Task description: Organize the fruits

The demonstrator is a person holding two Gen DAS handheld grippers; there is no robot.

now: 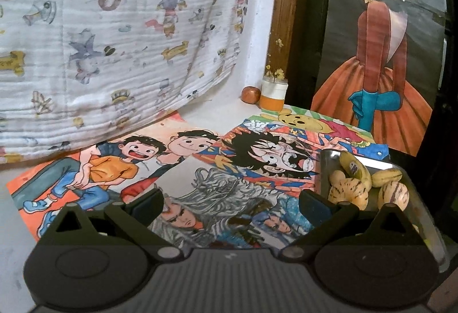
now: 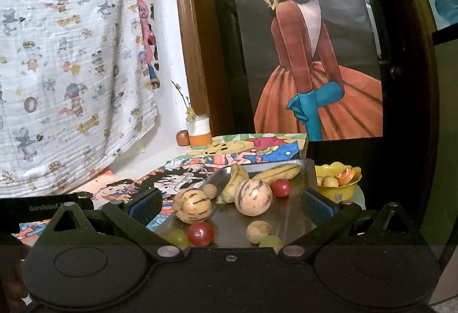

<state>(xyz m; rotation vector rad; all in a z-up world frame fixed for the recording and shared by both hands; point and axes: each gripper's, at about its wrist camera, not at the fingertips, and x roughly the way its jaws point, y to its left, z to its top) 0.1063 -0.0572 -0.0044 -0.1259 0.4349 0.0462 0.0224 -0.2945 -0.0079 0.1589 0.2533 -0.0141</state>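
Observation:
A metal tray (image 2: 289, 215) holds two bananas (image 2: 276, 173), striped yellow melons (image 2: 253, 197), red cherry tomatoes (image 2: 201, 233), green grapes (image 2: 179, 237) and small tan round fruits (image 2: 258, 231). My right gripper (image 2: 230, 205) stands open just above the tray's near end, nothing between its fingers. In the left wrist view the same tray (image 1: 325, 169) sits at the right with a banana (image 1: 353, 168) and striped melons (image 1: 347, 191). My left gripper (image 1: 232, 202) is open over the cartoon drawings, left of the tray.
Cartoon drawings (image 1: 200, 169) cover the table. An apple (image 1: 251, 94) and an orange-and-white jar (image 1: 273, 94) stand at the back corner. A yellow bowl (image 2: 339, 182) with fruit sits right of the tray. A printed cloth (image 1: 114, 41) hangs left; a painted poster (image 2: 309, 55) stands behind.

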